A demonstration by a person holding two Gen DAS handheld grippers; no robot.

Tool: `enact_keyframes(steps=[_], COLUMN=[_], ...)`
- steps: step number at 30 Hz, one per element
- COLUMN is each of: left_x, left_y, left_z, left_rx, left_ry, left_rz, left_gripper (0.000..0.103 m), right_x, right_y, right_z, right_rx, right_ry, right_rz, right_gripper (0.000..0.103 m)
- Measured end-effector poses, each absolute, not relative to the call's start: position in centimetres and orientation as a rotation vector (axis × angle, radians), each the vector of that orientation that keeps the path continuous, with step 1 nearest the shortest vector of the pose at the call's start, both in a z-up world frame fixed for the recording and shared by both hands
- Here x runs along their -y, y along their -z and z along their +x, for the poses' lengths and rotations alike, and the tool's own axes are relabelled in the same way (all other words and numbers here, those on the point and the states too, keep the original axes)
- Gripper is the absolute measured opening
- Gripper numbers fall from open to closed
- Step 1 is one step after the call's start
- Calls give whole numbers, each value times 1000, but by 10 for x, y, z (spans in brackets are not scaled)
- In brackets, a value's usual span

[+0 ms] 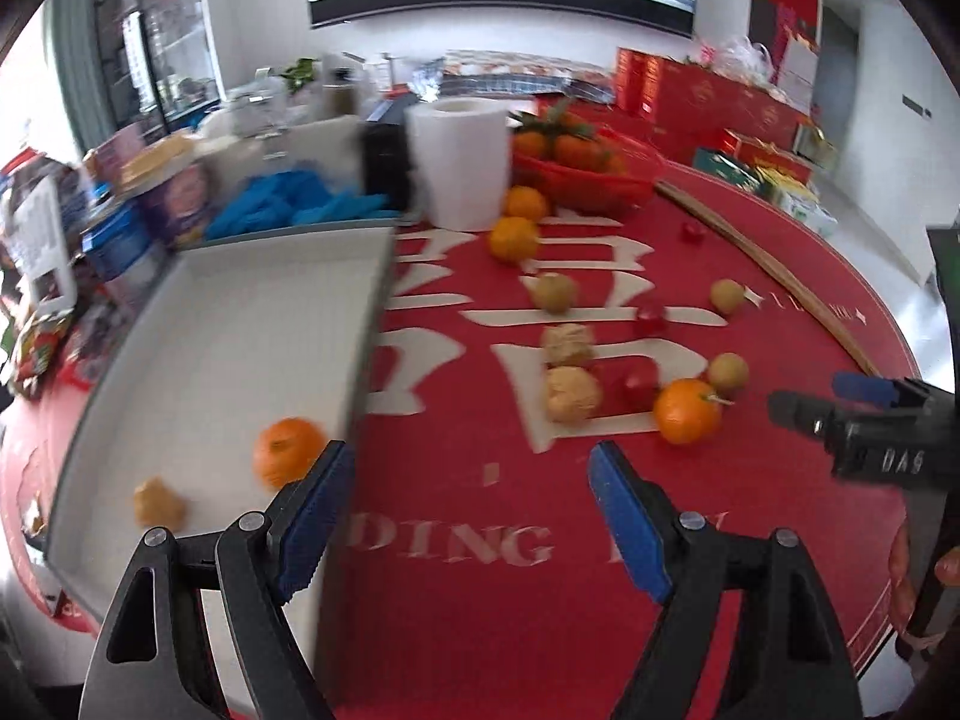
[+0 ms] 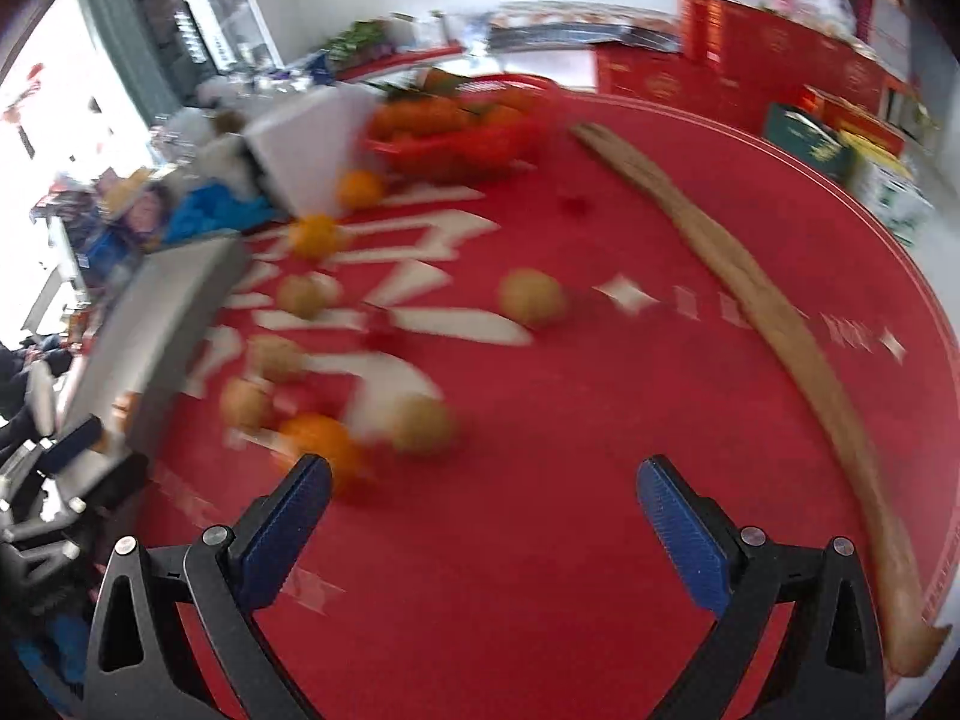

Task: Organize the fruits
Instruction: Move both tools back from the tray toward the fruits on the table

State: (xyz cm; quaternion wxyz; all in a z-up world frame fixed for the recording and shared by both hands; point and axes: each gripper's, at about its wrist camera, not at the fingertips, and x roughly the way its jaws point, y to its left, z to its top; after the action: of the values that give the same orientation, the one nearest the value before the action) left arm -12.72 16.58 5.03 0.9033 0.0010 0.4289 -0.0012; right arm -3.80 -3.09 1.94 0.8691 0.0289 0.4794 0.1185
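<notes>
A white tray [image 1: 240, 324] lies at the left of the red tablecloth. An orange [image 1: 287, 451] and a small walnut [image 1: 159, 502] rest inside it. My left gripper [image 1: 468, 516] is open and empty, over the tray's right edge. Loose fruit lies on the cloth: an orange [image 1: 687, 411], walnuts [image 1: 571, 393], small red fruits [image 1: 636, 384], and round yellowish fruits [image 1: 728, 372]. My right gripper [image 2: 480, 516] is open and empty, just short of that orange [image 2: 324, 444] and a yellowish fruit [image 2: 423, 423]. It also shows at the right of the left wrist view [image 1: 852, 414].
A red basket of oranges [image 1: 576, 162] and a paper roll [image 1: 462, 162] stand at the back. Two more oranges [image 1: 513, 237] lie near them. A long wooden strip [image 2: 768, 324] curves along the table's right side. Boxes and blue gloves [image 1: 294, 201] crowd the left.
</notes>
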Motion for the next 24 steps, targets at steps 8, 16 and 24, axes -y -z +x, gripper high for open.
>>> enact_keyframes(steps=[8, 16, 24], left_x=[-139, -136, -133], left_y=[-27, -17, -21], left_z=[-95, -79, -87], left_rx=[-955, -976, -949], left_ry=[2, -1, 7], left_rz=[32, -11, 10], left_gripper=[83, 74, 27], right_x=[44, 48, 49], right_y=[6, 5, 6], right_z=[-57, -62, -62], right_rx=[-950, -928, -929], right_ry=[-160, -175, -176], right_rz=[-102, -100, -101], right_gripper=[102, 103, 103])
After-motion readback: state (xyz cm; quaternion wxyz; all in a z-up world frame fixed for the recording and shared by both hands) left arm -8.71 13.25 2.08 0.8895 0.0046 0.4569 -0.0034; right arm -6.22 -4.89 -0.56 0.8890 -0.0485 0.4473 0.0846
